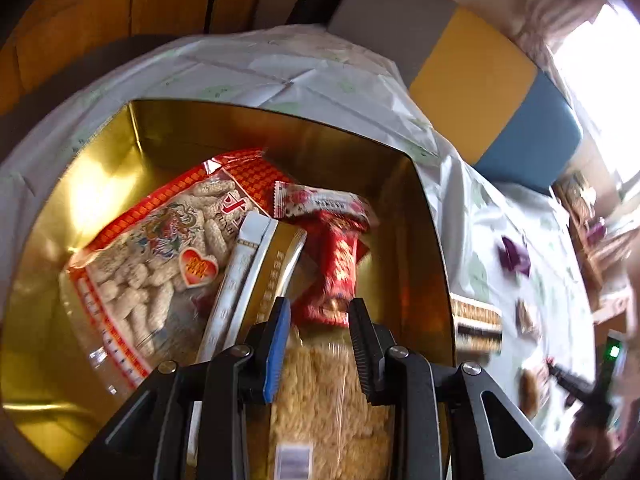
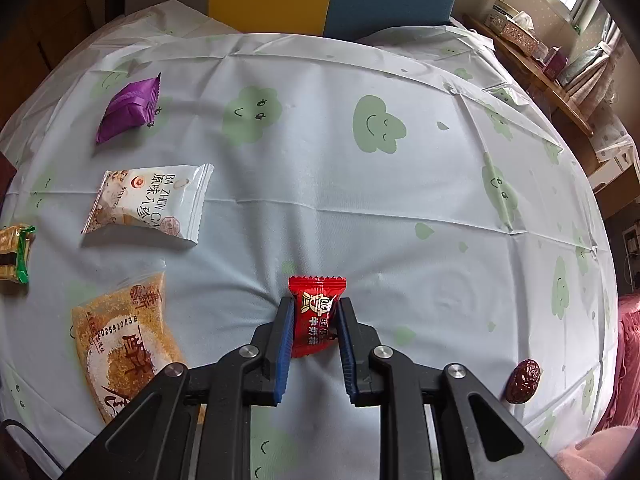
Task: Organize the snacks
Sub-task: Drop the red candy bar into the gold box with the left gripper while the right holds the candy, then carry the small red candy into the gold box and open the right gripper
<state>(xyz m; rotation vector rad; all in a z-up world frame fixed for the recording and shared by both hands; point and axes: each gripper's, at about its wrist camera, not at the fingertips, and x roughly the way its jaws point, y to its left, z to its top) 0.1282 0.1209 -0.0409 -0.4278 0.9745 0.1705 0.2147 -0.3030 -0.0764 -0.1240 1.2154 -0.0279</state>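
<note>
The red candy [image 2: 317,316] sits between the blue-padded fingers of the right gripper [image 2: 316,310], low over the tablecloth [image 2: 360,208], and the jaws are closed on its sides. The grip looks centred on the wrapper's body, which is sound; the sensible way to finish this step is probably to lift straight up before swinging toward the tin, so the crimped end does not drag on the cloth.

The left gripper [image 1: 320,312] hangs over the gold tin [image 1: 100,184], its jaws parted with nothing pressed between the pads. A clear bag of crumbly golden snack [image 1: 328,392] lies right under it, blurred, and appears to be let go. That hand should clear the opening before the candy comes in.

Inside the tin there are already a large red-bordered bag of pale puffed sticks [image 1: 152,264] against the left wall, a flat gold-and-white packet [image 1: 256,268] standing on edge in the middle, and a long red wrapper [image 1: 336,264] leaning beside it with a red-and-white packet [image 1: 320,204] at its far end. The free space seems to be along the right wall.

Still out on the cloth are a purple packet [image 2: 130,106], a white cake packet [image 2: 148,206], an orange-gold packet [image 2: 120,344], a green-edged packet [image 2: 14,254] and a loose dried date [image 2: 525,380].
</note>
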